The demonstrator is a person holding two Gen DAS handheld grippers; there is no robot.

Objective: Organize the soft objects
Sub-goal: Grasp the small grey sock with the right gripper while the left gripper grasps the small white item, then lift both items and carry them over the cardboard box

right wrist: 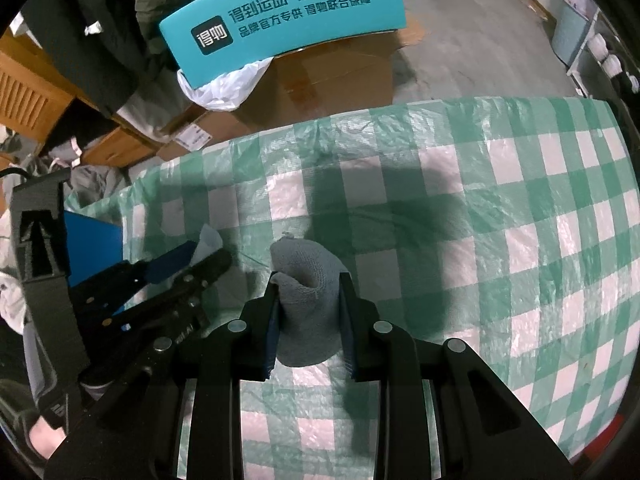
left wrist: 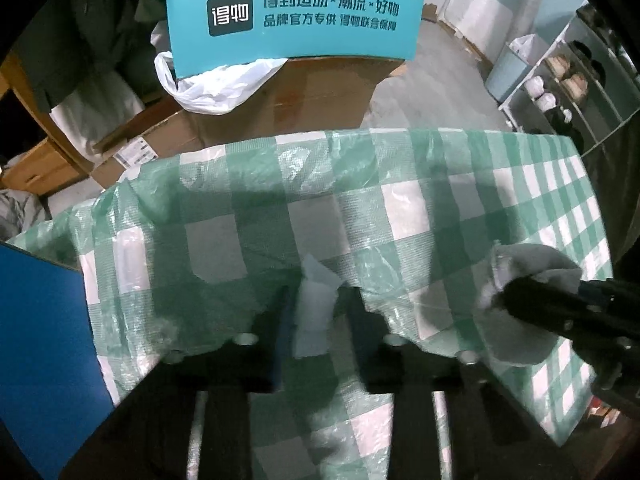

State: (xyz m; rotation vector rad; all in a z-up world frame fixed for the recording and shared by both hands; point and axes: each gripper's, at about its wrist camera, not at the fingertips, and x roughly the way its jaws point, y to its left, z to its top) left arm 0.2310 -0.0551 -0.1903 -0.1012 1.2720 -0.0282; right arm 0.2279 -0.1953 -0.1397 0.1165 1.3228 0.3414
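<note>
A table under a green-and-white checked plastic cloth [left wrist: 400, 200] [right wrist: 500, 240] fills both views. My left gripper [left wrist: 316, 294] points steeply down at it and is shut on a small pale, whitish soft piece [left wrist: 314, 320], which stands up between the pads. In the right wrist view the same gripper [right wrist: 216, 258] comes in from the left with the pale piece [right wrist: 210, 240] poking out past its tips. My right gripper [right wrist: 309, 280] is shut on a grey knitted sock [right wrist: 308, 320], bunched and lifted off the cloth. The left wrist view shows that gripper [left wrist: 508, 296] and the sock [left wrist: 520, 272] at the right.
A blue box [left wrist: 40, 340] [right wrist: 92, 236] stands at the table's left edge. Beyond the far edge are a teal printed box [left wrist: 296, 16], a cardboard carton [left wrist: 300, 96] and a white plastic bag [left wrist: 208, 88]. Shelves [left wrist: 560, 80] stand far right, wooden furniture [right wrist: 32, 100] far left.
</note>
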